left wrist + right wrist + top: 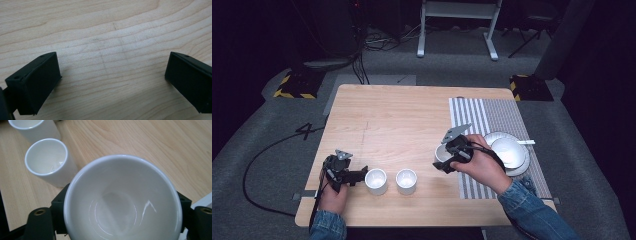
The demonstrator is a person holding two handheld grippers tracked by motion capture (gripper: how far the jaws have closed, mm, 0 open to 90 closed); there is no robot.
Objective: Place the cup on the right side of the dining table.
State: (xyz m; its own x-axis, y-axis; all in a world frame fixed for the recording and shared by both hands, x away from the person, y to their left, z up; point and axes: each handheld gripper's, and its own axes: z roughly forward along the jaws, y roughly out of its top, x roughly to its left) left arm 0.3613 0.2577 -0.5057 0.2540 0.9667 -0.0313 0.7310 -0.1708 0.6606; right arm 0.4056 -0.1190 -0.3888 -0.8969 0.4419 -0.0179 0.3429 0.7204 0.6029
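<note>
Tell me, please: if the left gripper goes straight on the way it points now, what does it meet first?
Probably the nearer white cup. The left gripper, jaws open, points at it from close by, though height is unclear.

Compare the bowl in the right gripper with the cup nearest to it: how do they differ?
The bowl is wide, with sides that flare outward; the cup is narrower, with straight sides. The bowl sits between the fingers of the right gripper, while the cup stands free on the table, upright beside a second cup. The left gripper is open over bare wood. Both are plain white, glossy and empty.
</note>
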